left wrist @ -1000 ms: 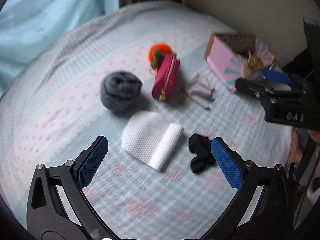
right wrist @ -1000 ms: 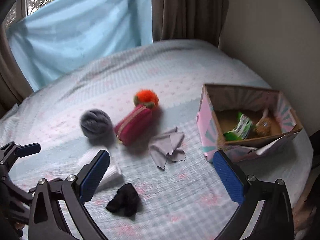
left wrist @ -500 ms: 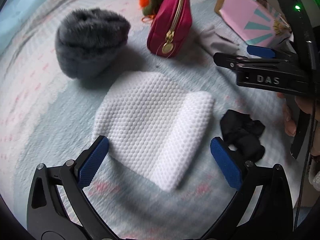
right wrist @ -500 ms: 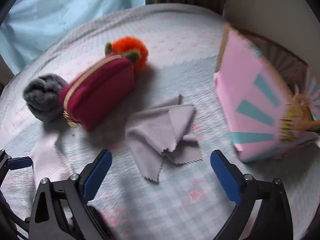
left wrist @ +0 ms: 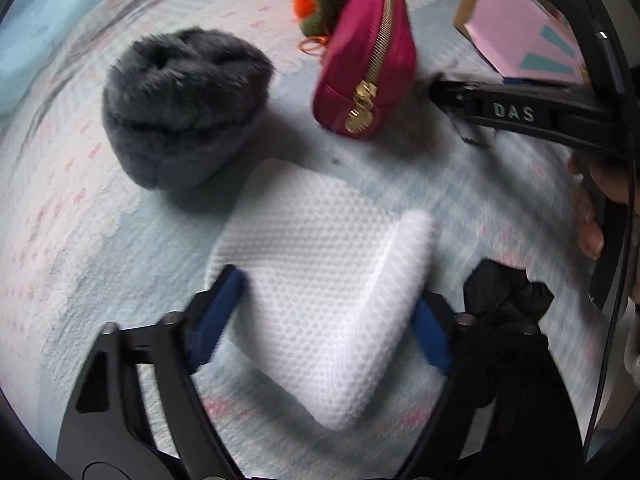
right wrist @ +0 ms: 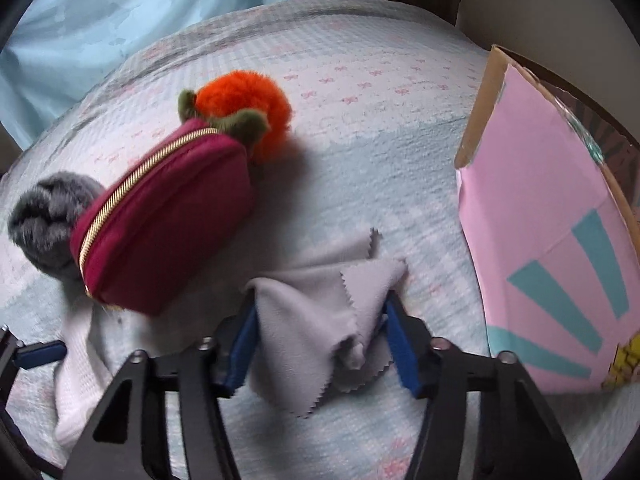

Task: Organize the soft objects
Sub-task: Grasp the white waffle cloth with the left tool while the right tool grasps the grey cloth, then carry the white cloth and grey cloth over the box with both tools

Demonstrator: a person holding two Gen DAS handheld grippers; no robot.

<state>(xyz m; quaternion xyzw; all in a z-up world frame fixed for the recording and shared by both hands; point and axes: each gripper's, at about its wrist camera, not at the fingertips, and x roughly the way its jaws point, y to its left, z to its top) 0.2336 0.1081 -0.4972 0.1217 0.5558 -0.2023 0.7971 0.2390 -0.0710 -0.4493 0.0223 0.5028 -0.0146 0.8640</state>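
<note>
White raised letters "DAS" (left wrist: 513,112) mark our right hand-held gripper (right wrist: 320,340), closing around the grey cloth (right wrist: 320,312); our left hand-held gripper (left wrist: 320,320) closes around the white knit hat (left wrist: 320,280).

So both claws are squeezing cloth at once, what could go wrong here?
The right gripper is closing on the loosely folded grey cloth; it may catch only one layer, which could slip free. The left gripper is closing around the white knit hat, and might pinch the bedspread underneath too.
</note>
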